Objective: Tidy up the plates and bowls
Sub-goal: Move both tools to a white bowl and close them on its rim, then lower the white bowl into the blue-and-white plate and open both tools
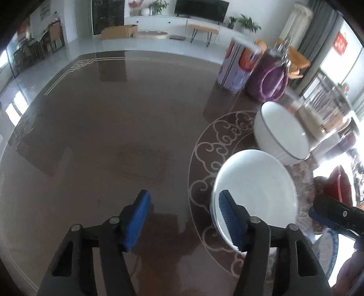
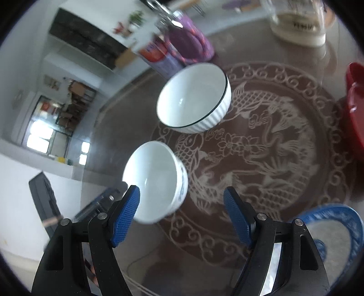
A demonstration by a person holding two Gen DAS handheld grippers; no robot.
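Note:
Two white bowls stand on the brown patterned table (image 1: 102,141). The nearer small bowl (image 1: 254,193) (image 2: 157,182) has a blue print on its side. The larger ribbed bowl (image 1: 282,132) (image 2: 194,98) with a dark rim stands behind it. My left gripper (image 1: 184,205) is open, its right finger (image 1: 227,214) in front of the small bowl's left rim. My right gripper (image 2: 180,201) is open just before the small bowl, its left finger (image 2: 127,211) near the bowl's near rim. A blue-patterned plate (image 2: 341,227) lies at the lower right. The right gripper shows at the left wrist view's right edge (image 1: 334,214).
A purple cloth holder (image 1: 268,77) (image 2: 191,43) and a printed canister (image 1: 238,66) (image 2: 159,54) stand behind the bowls. A red container (image 2: 355,102) (image 1: 339,184) is at the right. A glass jar (image 2: 298,20) stands at the far side.

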